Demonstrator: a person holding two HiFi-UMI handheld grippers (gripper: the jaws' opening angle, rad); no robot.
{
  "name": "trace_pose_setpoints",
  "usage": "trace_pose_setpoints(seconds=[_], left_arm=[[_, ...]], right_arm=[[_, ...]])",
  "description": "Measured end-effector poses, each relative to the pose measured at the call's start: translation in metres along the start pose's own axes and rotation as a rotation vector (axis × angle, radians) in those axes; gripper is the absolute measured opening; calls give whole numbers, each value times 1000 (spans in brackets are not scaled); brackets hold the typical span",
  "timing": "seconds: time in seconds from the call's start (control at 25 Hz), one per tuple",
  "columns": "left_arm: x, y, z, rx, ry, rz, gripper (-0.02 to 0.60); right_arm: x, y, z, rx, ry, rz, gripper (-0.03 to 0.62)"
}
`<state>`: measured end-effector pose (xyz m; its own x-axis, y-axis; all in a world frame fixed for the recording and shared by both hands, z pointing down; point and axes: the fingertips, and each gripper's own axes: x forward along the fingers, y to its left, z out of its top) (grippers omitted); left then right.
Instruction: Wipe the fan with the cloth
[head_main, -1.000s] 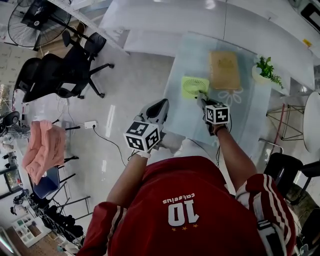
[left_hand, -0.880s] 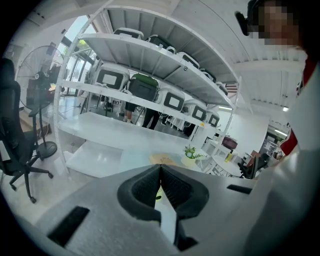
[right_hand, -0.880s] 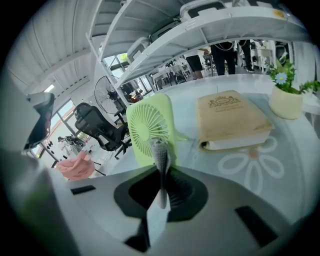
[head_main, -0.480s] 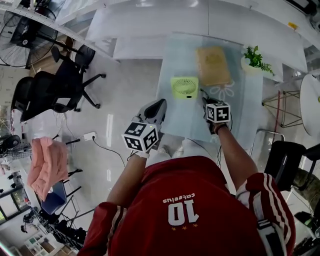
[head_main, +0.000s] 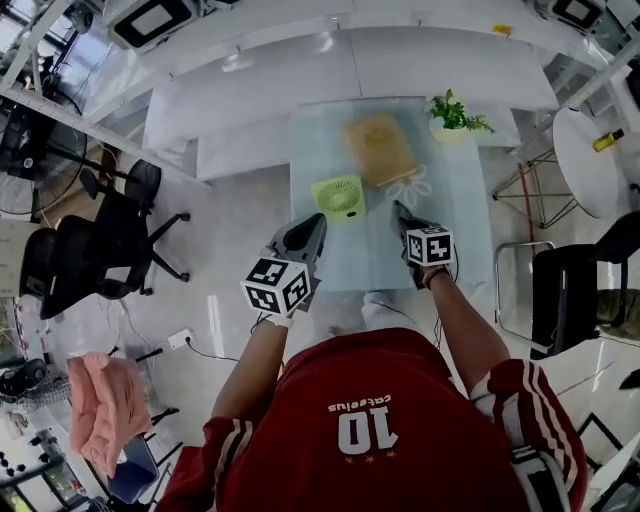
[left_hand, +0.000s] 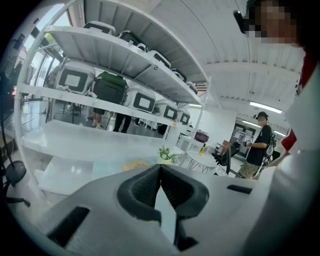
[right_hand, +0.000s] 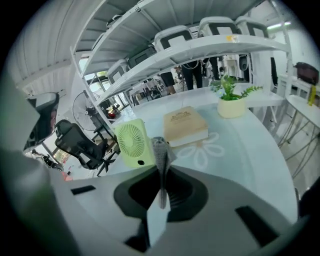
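A light green square fan (head_main: 340, 195) stands upright on the glass table (head_main: 460, 250), left of its middle. In the right gripper view the fan (right_hand: 134, 142) faces me just left of the jaws. My right gripper (head_main: 401, 214) hangs to the fan's right and slightly nearer me, apart from it. This right gripper (right_hand: 161, 172) is shut on a small grey cloth (right_hand: 161, 150) that sticks up from the jaws. Over the table's front left part my left gripper (head_main: 308, 232) is shut and holds nothing, as the left gripper (left_hand: 160, 170) view confirms.
A tan box (head_main: 378, 148) lies behind the fan and a potted plant (head_main: 452, 115) stands at the far right corner. Black office chairs (head_main: 110, 240) stand on the floor to the left, a round white table (head_main: 600, 150) and dark chair (head_main: 570, 300) to the right. A person (left_hand: 257, 145) stands off to one side.
The head view has swung so the table now lies straight ahead and farther up. Both grippers keep their places before the body, and the right one still holds the cloth.
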<state>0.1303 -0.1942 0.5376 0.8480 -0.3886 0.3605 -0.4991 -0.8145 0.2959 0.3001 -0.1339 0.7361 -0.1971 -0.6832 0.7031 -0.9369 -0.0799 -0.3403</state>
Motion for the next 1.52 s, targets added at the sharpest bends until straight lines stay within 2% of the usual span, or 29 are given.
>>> trace_pose_setpoints(seconds=[0.16,0.32,0.44,0.56,0.8,1.08,1.32,1.52], left_arm=[[-25,-22,8,58,-8,-62,0],[-43,-37,32,117,-66,-128,0],[-67,-44,44,154,-99,-156,0],[-97,-48,50,146,-122,-177,0],[-158,-55,55,151,-175,-216,0],[-225,-66,49,213,-180,-245,0],[-274,-68,51,192,-222,-240,0],[-296,-57,79,177,-303,-218,0]], right_arm=[[-44,3,-28,49,-4,-59,20],[-83,4,-20,73,-61,-114,20],[-109,23,-18,65,-100,-128,20],[-130,58,-23,21,-123,-137,20],[-155,160,-34,-41,-188,-61,21],[-191,268,-30,-127,-256,50,21],[-241,314,6,-190,-399,81,21],[-292,323,35,-228,-523,46,23]])
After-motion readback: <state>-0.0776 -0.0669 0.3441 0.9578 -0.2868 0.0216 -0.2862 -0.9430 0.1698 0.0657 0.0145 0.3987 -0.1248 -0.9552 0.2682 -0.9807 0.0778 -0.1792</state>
